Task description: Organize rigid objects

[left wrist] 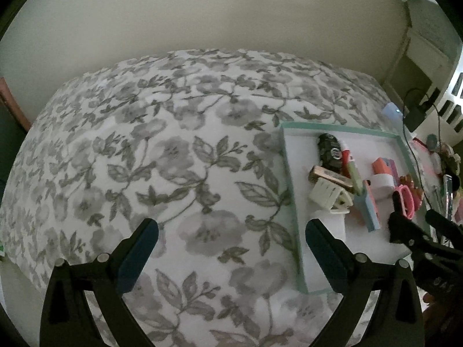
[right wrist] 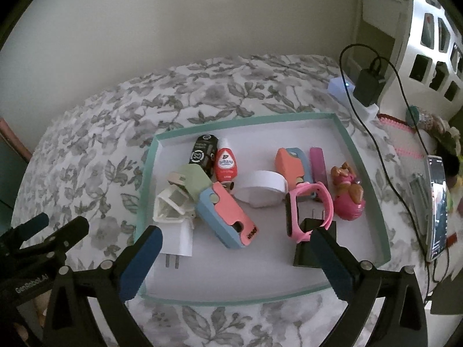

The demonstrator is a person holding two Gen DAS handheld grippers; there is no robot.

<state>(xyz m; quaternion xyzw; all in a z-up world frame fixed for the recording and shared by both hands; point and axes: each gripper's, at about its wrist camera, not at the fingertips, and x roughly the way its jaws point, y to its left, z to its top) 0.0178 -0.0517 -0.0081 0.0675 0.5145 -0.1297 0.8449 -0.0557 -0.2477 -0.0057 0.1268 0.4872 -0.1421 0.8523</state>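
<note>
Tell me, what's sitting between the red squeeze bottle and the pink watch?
A white roll of tape lies between the red squeeze bottle and the pink watch, inside the teal-rimmed tray. The right wrist view shows it clearly.

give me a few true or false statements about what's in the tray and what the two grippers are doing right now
1. The pink watch lies inside the teal-rimmed tray. True.
2. The right gripper is shut on the white charger. False: its jaws are wide open and the charger lies untouched in the tray.
3. The red squeeze bottle lies next to the black tube. True.
4. The left gripper hangs over the middle of the tray. False: it is open mostly over the floral bedspread, beside the tray's edge.
5. The phone is inside the tray. False: it lies outside, to the tray's right.
</note>
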